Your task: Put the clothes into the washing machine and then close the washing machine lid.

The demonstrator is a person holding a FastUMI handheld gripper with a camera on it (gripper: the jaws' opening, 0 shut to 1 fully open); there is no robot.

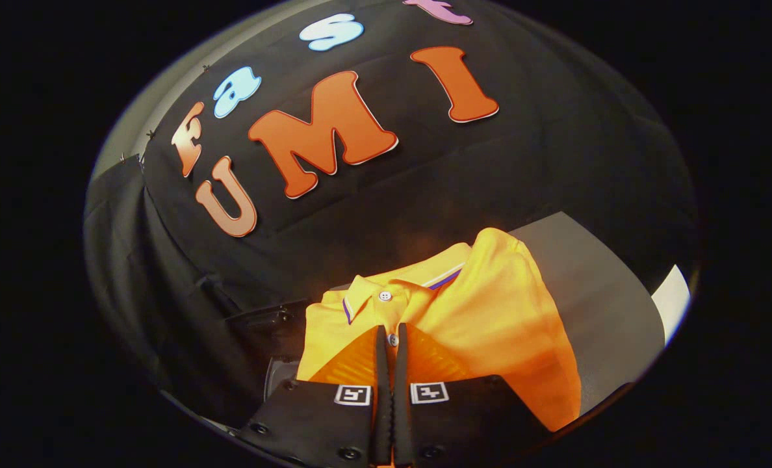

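The tongs (391, 338) are pinched tight on a yellow shirt (490, 318). The two fingers stand very close side by side, with just a thin strip of the cloth squeezed between them. A small shirt button (392, 339) peeks out right at the tips, so the tongs are holding the shirt by its front strip, just under the collar (386, 289).

The shirt is bunched up around the tongs. From the tips, the collar sits at about 12 o'clock, with another button (385, 296) on it. A big puffy fold of the shirt rises toward 1 o'clock and then falls down toward 4 o'clock beside the right finger. A smaller flat part of the shirt lies at about 9 o'clock beside the left finger.

Behind the shirt, at about 3 o'clock, there is a grey tabletop (594, 305). I cannot tell if the shirt is touching it or hanging above it. At about 8 o'clock from the tips, there is a dark, shiny thing (275, 325) under the edge of the shirt, but it is too dim to say what it is.
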